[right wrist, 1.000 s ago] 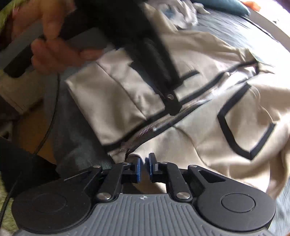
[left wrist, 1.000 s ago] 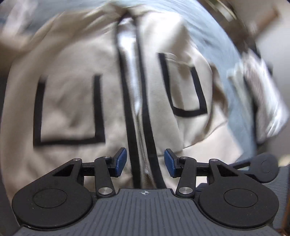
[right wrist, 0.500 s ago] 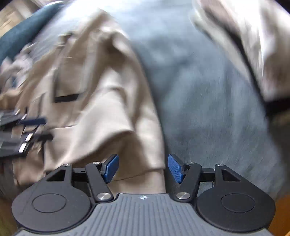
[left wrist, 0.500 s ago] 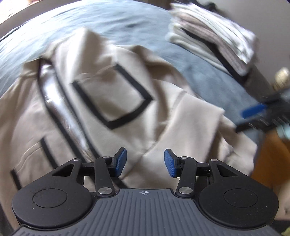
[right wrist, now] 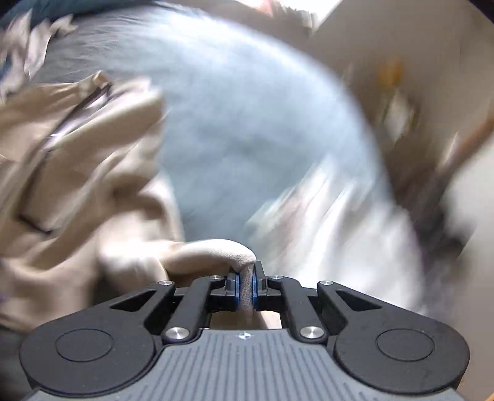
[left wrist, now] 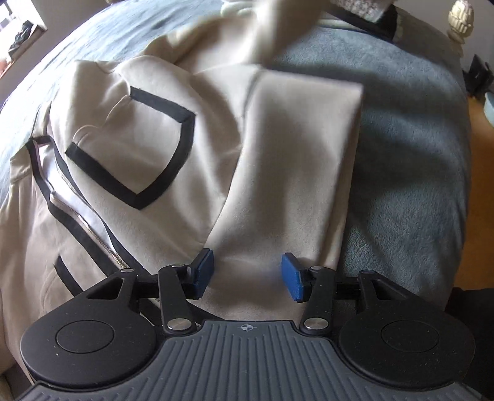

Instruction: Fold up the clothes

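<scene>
A beige jacket (left wrist: 123, 138) with black-trimmed pockets and a zipper (left wrist: 92, 234) lies spread on a grey-blue blanket (left wrist: 416, 154). One sleeve (left wrist: 296, 172) runs down its right side. My left gripper (left wrist: 247, 274) hovers over the sleeve's lower end; its jaws are opening, the cloth lies under the gap and the pads do not press it. In the right wrist view my right gripper (right wrist: 245, 288) is closing, its blue pads pinching a fold of the beige fabric (right wrist: 213, 253) lifted off the jacket (right wrist: 61, 169). That view is badly blurred.
A pile of folded light clothes (left wrist: 361, 6) sits at the blanket's far edge, smeared in the right wrist view (right wrist: 324, 200). The bed edge drops to a wooden floor (left wrist: 481, 138) on the right. More loose clothes (right wrist: 31, 46) lie far left.
The left gripper swung from above the zipper over to the sleeve. The right gripper left the jacket's hem, opened, then shut on a fold of beige fabric and lifted it.
</scene>
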Available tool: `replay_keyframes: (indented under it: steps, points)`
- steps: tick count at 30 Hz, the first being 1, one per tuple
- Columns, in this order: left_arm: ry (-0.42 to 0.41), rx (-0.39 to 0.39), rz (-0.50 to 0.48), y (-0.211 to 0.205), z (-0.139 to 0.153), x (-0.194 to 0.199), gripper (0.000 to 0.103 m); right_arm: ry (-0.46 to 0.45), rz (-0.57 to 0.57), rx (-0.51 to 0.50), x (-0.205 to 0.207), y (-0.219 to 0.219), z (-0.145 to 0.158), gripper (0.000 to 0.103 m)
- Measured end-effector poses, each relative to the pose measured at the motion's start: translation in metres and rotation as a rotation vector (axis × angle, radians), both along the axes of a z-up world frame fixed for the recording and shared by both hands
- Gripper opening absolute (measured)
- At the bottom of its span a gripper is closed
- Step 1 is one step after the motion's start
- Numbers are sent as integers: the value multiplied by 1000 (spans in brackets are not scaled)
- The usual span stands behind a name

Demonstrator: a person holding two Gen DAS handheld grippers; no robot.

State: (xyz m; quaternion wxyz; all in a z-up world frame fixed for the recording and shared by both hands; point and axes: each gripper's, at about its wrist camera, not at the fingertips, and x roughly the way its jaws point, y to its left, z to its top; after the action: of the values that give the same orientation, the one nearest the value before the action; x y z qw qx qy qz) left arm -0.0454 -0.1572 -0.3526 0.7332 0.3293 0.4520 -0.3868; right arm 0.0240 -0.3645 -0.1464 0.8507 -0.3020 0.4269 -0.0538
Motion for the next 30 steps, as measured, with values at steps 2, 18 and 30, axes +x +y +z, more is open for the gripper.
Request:
replay_keyframes:
  steps: [2,18,30]
  points:
    - [5,-6,16,1,2,0,49,-79,121,-188,25,-3,22,8]
    - [12,30,16,3,0,-1,50,21,319,-845,194,-99,-76,58]
    - [41,19,-33,6,-1,-1,52,56,627,-1000,176,-118,-85,103]
